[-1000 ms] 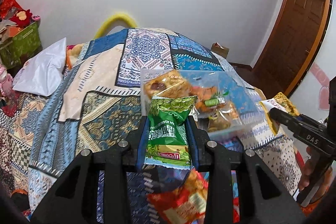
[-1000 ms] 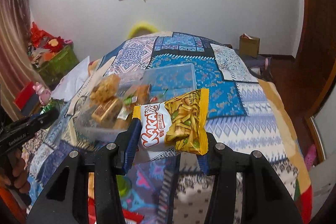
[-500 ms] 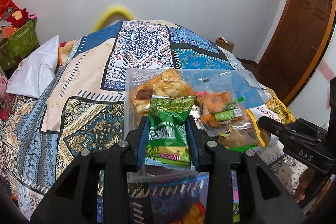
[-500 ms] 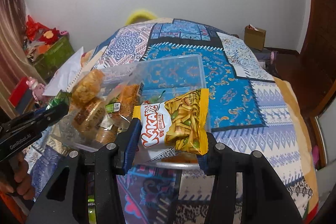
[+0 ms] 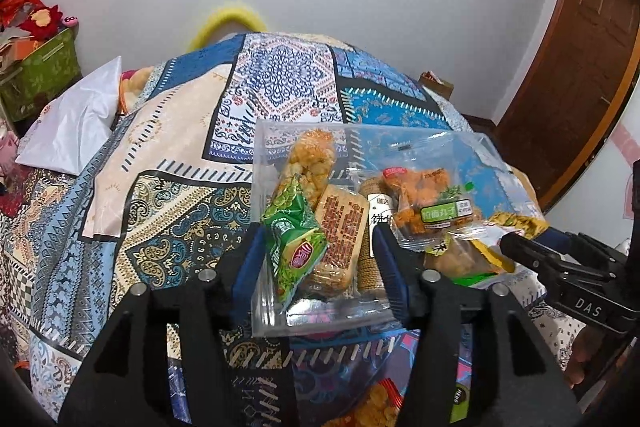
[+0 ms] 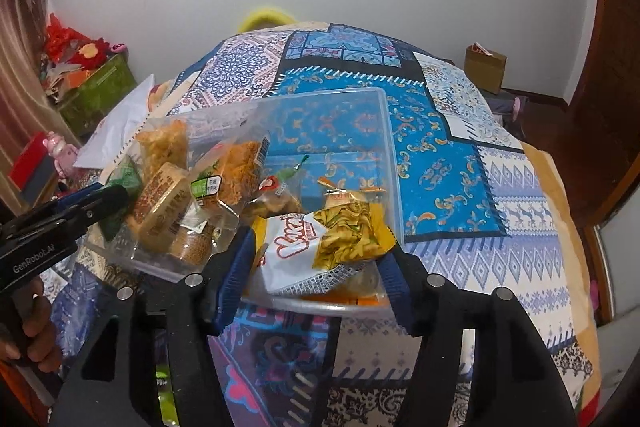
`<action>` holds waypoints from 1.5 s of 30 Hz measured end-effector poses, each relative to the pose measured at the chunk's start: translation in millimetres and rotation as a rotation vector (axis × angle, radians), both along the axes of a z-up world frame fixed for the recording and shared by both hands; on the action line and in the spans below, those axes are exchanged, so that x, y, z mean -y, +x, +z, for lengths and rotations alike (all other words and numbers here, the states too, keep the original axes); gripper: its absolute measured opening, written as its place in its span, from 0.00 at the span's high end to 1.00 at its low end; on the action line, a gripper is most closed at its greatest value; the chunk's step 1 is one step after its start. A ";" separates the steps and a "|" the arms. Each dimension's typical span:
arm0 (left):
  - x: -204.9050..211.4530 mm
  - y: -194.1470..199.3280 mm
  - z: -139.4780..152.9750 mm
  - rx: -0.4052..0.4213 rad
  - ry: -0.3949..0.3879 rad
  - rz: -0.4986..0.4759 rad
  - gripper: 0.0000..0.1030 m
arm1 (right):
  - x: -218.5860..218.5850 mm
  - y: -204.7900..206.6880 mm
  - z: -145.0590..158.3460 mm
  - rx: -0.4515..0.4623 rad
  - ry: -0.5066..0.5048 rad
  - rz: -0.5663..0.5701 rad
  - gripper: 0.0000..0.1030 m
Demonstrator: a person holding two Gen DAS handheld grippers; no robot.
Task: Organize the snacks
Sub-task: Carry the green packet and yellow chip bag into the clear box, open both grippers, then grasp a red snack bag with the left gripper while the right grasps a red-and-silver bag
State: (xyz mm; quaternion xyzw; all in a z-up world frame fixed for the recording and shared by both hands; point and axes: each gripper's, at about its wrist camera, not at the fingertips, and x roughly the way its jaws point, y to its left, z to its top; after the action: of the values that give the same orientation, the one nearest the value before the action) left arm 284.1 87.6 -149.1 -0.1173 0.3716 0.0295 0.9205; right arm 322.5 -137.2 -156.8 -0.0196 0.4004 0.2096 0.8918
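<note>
left gripper (image 5: 320,263) was spread wide, both blue pads clear of the green snack pack (image 5: 294,243), which sat between them hugging the 9 o'clock pad. its long axis ran roughly 6 to 12, top end tipped toward 11, and it leaned on the wall inside the clear plastic bin (image 5: 476,147).

right gripper (image 6: 318,259) was spread too. the one yellow-and-white chips bag (image 6: 332,235) lay between its pads, touching neither that i could see, long axis running 8 to 2 with the yellow end toward 2, resting on the bin's near rim.

further in, toward 12, the bin held an orange-label block (image 5: 342,235), a bag of orange fried balls (image 5: 434,209) and a puffed golden snack (image 5: 312,157), one of each; there was more under them that i couldn't count. the bin sat on a patchwork bedspread (image 5: 168,155).
</note>
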 end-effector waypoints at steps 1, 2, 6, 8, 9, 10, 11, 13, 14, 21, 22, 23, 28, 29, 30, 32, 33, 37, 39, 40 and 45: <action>0.2 -3.6 3.8 0.004 -0.001 -0.002 0.44 | 1.6 -2.3 2.4 -0.002 0.007 0.002 0.42; 0.3 -6.5 7.0 0.008 -0.001 -0.006 0.44 | 2.5 -3.2 3.4 -0.001 0.012 0.002 0.40; 3.8 -24.1 23.9 0.029 0.021 -0.021 0.41 | 7.6 -14.2 13.4 0.012 0.022 -0.003 0.37; 6.0 -36.5 31.6 0.040 0.032 -0.032 0.39 | 9.6 -23.1 20.3 0.020 0.030 0.005 0.37; 7.1 -42.6 34.6 0.044 0.036 -0.038 0.39 | 10.3 -28.9 24.1 0.026 0.035 0.010 0.37; 8.4 -51.0 37.8 0.047 0.043 -0.045 0.38 | 10.4 -35.3 27.6 0.032 0.036 0.015 0.37; 9.3 -57.0 39.5 0.047 0.047 -0.050 0.37 | 10.3 -39.9 29.9 0.038 0.035 0.019 0.36; 11.3 -72.8 42.2 0.046 0.058 -0.059 0.34 | 9.2 -53.0 35.1 0.057 0.032 0.025 0.30; 11.8 -79.4 42.2 0.043 0.061 -0.063 0.34 | 8.3 -60.9 37.5 0.068 0.032 0.028 0.24; 12.2 -128.9 27.1 -0.009 0.055 -0.081 0.33 | -9.8 -111.5 33.9 0.069 0.013 0.094 0.22; 12.8 -135.1 23.9 -0.018 0.057 -0.083 0.33 | -13.7 -117.6 30.6 0.063 0.010 0.101 0.22; 13.7 -142.1 19.9 -0.028 0.061 -0.085 0.33 | -18.6 -124.3 25.8 0.052 0.007 0.116 0.22; 14.0 -169.9 0.0 -0.080 0.052 -0.087 0.33 | -36.8 -145.0 -1.0 0.002 -0.038 0.162 0.22; 14.2 -173.3 -3.4 -0.090 0.049 -0.086 0.33 | -39.6 -147.7 -8.3 -0.013 -0.048 0.164 0.22; 14.7 -176.5 -7.0 -0.100 0.046 -0.087 0.33 | -41.2 -150.4 -16.2 -0.031 -0.057 0.164 0.22; 16.5 -183.4 -14.9 -0.121 0.043 -0.092 0.33 | -42.6 -153.4 -27.7 -0.059 -0.070 0.163 0.22; 17.4 -186.1 -18.3 -0.128 0.041 -0.095 0.33 | -42.4 -154.2 -33.9 -0.075 -0.080 0.162 0.22; 23.2 -189.2 -29.3 -0.156 0.031 -0.111 0.33 | -35.4 -159.4 -48.6 -0.101 -0.097 0.147 0.22; 26.2 -185.7 -32.7 -0.166 0.030 -0.116 0.33 | -27.1 -160.7 -51.0 -0.102 -0.092 0.132 0.22; 27.2 -183.7 -33.7 -0.168 0.029 -0.119 0.33 | -23.3 -159.9 -51.9 -0.103 -0.099 0.118 0.22; 38.1 -164.6 -35.0 -0.168 0.052 -0.160 0.33 | -1.4 -147.9 -58.6 -0.116 -0.108 0.067 0.22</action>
State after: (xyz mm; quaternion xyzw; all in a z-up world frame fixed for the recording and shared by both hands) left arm 119.4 49.6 -184.1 -0.0607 0.4546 -0.0247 0.8883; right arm 174.6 -135.9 -215.4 -0.0688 0.4614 0.2182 0.8572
